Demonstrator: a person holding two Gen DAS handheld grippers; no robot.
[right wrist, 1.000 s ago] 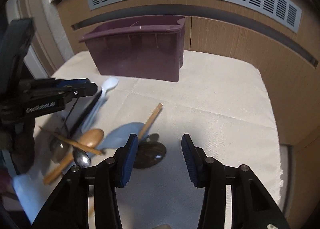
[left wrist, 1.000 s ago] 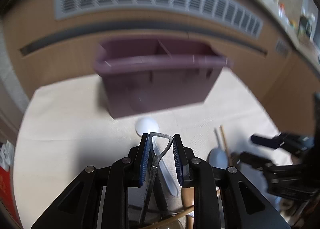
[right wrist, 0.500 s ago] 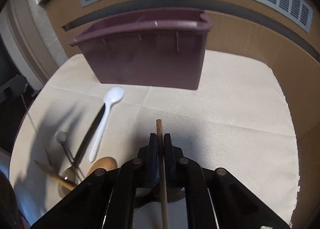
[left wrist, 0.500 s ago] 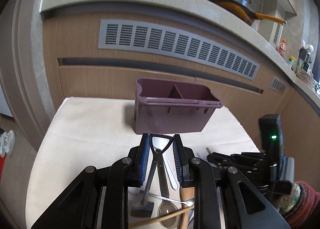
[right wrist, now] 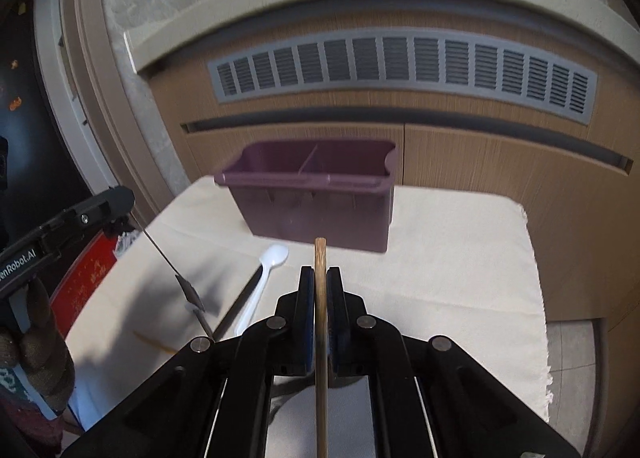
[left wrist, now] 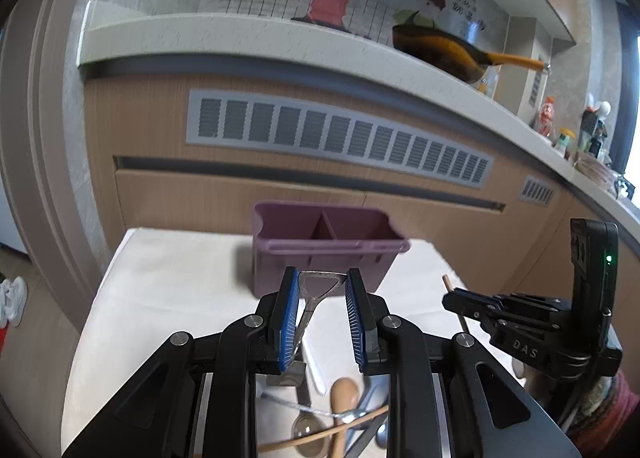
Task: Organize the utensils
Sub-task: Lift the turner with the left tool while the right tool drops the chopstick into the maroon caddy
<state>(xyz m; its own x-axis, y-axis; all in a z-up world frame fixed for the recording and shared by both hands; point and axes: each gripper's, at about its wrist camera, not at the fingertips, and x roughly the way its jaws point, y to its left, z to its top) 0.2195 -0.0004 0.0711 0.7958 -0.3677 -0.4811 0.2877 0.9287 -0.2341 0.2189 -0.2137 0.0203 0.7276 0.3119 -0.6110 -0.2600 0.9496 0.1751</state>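
My left gripper (left wrist: 322, 282) is shut on a metal spatula (left wrist: 318, 290) by the triangular end of its handle and holds it above the table; the blade hangs below. My right gripper (right wrist: 320, 278) is shut on a wooden-handled utensil (right wrist: 320, 258), whose stick pokes forward between the pads. A purple two-compartment caddy (left wrist: 324, 242) stands on the cloth ahead of both; it also shows in the right wrist view (right wrist: 316, 194). The right gripper also shows in the left wrist view (left wrist: 472, 302), and the left gripper in the right wrist view (right wrist: 116, 198).
A white plastic spoon (right wrist: 264, 278) and a black utensil (right wrist: 240, 310) lie on the cream cloth (right wrist: 460, 258). A wooden spoon (left wrist: 344, 398), metal spoons (left wrist: 308, 430) and a thin stick lie under my left gripper. Wooden cabinets with a vent (left wrist: 340, 138) stand behind the table.
Both grippers have risen and tilted up, so the caddy looks smaller and farther. The right gripper closed on the wooden handle and lifted it. The left keeps its hold on the spatula.
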